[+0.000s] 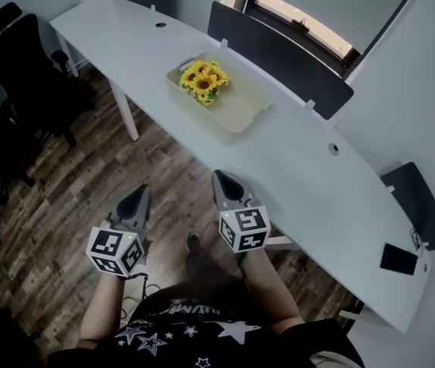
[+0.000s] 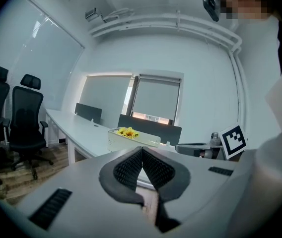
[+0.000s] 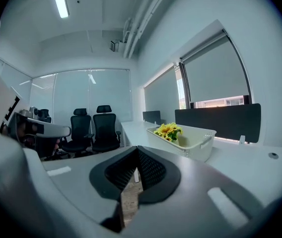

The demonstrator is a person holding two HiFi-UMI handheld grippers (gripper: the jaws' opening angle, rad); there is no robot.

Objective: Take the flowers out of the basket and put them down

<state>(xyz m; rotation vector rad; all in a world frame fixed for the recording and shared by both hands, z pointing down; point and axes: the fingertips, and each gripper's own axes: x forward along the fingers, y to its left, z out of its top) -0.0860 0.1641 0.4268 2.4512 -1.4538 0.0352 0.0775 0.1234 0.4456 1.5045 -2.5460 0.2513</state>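
A bunch of yellow sunflowers (image 1: 204, 81) stands in the left end of a cream plastic basket (image 1: 240, 112) on the long white table (image 1: 317, 182). Both grippers hover over the wooden floor, short of the table's near edge and well away from the basket. My left gripper (image 1: 141, 192) is shut with nothing between its jaws. My right gripper (image 1: 221, 176) is shut and empty too, its tip close to the table edge. In the left gripper view the flowers (image 2: 127, 132) and basket (image 2: 140, 141) lie far beyond the shut jaws (image 2: 142, 148). In the right gripper view the flowers (image 3: 168, 130) sit in the basket (image 3: 195, 142) ahead and to the right.
Black office chairs (image 1: 18, 60) stand at the left end of the table. Dark divider panels (image 1: 279, 56) line its far edge. A small black device (image 1: 397, 258) lies at the table's right end. Table legs (image 1: 125, 110) stand on the wooden floor (image 1: 87, 190).
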